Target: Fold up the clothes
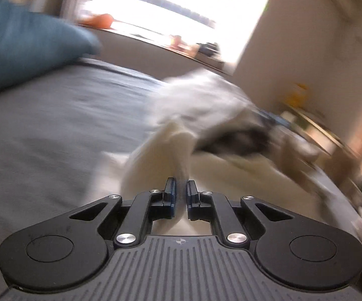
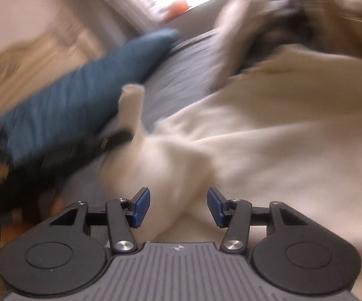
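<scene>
A cream-white garment [image 1: 170,150] lies bunched on a grey bed [image 1: 55,130], blurred by motion. My left gripper [image 1: 181,188] is shut on a fold of that garment, which rises from between its blue pads. In the right wrist view the same cream garment [image 2: 268,130] spreads wide over the grey bed [image 2: 188,80]. My right gripper [image 2: 178,200] stands open just above a rumpled part of the cloth, with nothing pinched between its blue pads [image 2: 140,207]. A dark patch [image 1: 241,143] shows on the garment; what it is cannot be told.
A teal pillow [image 1: 25,42] lies at the bed's far left, seen also as a teal pillow [image 2: 80,95] in the right wrist view. A bright window [image 1: 170,5] with small objects on its sill is behind. A cream wall [image 1: 306,37] and blurred furniture stand to the right.
</scene>
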The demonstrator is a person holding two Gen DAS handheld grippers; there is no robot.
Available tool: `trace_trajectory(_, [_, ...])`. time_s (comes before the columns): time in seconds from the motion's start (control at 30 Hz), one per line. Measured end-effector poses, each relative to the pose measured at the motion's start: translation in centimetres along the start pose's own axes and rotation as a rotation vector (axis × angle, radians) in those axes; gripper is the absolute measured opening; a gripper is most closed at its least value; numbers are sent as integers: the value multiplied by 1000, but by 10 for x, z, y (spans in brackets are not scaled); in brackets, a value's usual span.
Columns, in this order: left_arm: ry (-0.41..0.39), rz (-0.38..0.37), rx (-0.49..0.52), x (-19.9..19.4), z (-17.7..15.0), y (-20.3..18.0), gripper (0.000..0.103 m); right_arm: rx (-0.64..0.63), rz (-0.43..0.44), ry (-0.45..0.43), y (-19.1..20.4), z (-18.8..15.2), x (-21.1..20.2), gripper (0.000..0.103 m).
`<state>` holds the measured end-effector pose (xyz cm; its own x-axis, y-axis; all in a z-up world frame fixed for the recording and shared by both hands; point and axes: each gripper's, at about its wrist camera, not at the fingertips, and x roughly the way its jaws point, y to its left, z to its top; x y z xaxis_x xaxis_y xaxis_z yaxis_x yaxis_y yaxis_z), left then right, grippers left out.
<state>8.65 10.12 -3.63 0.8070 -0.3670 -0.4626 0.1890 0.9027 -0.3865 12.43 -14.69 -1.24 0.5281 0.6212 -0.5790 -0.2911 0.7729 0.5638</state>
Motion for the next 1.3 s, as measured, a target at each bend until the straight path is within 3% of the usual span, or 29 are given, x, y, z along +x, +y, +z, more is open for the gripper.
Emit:
trace_trajectory(0.07, [80, -98, 14, 8, -14, -19, 6, 119, -10, -56, -24, -5, -25, 54])
trace_trajectory(0.13, [145, -148, 60, 18, -32, -39, 7, 287, 15, -115, -50, -16, -48, 54])
trace_trajectory(0.23, [223, -134, 150, 32, -56, -60, 9, 567, 102, -212, -89, -41, -69, 54])
trace_trajectory(0.33, [259, -134, 199, 31, -70, -70, 27, 703, 116, -216, -112, -62, -74, 54])
trace_trajectory(0.4, [258, -154, 234, 22, -75, -74, 51, 724, 121, -191, -117, -68, -73, 54])
trace_trajectory(0.5, [263, -183, 274, 13, -80, -83, 67, 769, 168, -169, -123, -73, -71, 55])
trace_trajectory(0.63, [282, -195, 296, 7, -84, -91, 68, 773, 184, -126, -124, -73, -57, 55])
trace_trajectory(0.77, [270, -179, 251, -1, -80, -86, 68, 723, 199, -62, -113, -72, -41, 55])
trace_trajectory(1.13, [265, -78, 198, 5, -79, -59, 68, 637, 227, -49, -82, -59, -10, 44])
trace_trajectory(1.3, [251, -84, 221, 6, -83, -59, 69, 529, 156, -52, -63, -42, -11, 45])
